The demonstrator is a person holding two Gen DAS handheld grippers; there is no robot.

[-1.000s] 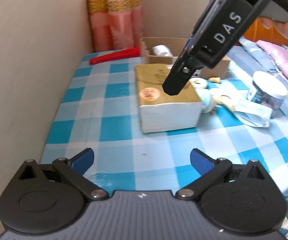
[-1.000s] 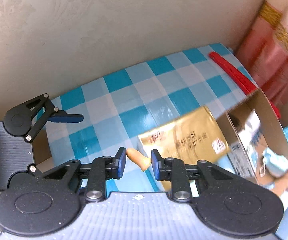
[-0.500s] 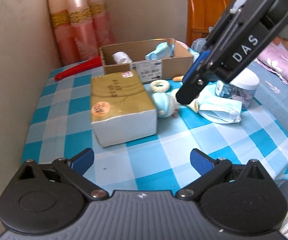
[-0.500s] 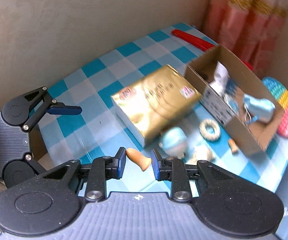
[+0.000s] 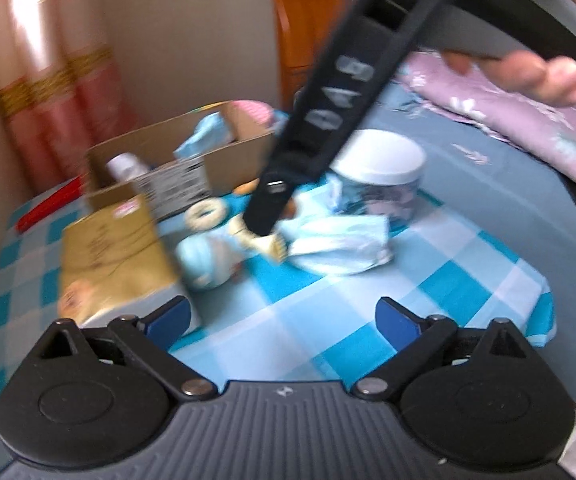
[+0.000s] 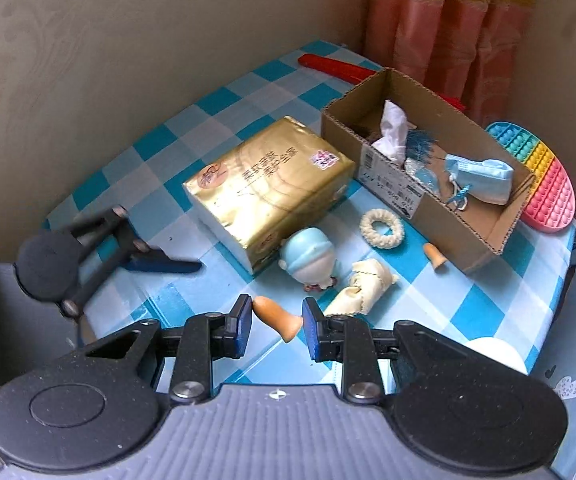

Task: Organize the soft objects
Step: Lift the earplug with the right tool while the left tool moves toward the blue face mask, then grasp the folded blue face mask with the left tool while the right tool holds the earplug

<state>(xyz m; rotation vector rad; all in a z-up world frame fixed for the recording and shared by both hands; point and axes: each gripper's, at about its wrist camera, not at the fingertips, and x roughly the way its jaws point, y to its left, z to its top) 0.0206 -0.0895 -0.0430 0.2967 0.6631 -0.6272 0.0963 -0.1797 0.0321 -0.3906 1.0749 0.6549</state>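
- Our right gripper [image 6: 276, 326] is clamped on an orange foam earplug [image 6: 278, 319], which sits crosswise between the blue pads with its rounded tip against one pad and its flared end by the other.
- We hold it above the checked tablecloth [image 6: 224, 96], near the table's front edge and well short of the cardboard box [image 6: 443, 216] where it most likely belongs.
- Our left gripper [image 5: 284, 314] stands wide with nothing between its fingers; its jaws have just been closing a little. It hovers low, just beside the gold tissue pack [image 6: 268, 184].
- The box already holds a blue face mask [image 6: 479, 178] and a crumpled white tissue [image 6: 391, 130], so we judge that the sorting is partly done.
- To do this step well, we carry the plug over the near wall of the box before letting go, since foam this light may bounce off the rim.
- We aim for the bare floor at the box's open end, beside the mask.
- We keep our grip steady on the way: the plug is squashy and could slip out slantwise.
- Still on the cloth are a second earplug [image 6: 435, 256], a cream hair tie [image 6: 381, 227], a pale blue toy [image 6: 309, 258] and a cream cloth piece [image 6: 361, 286].
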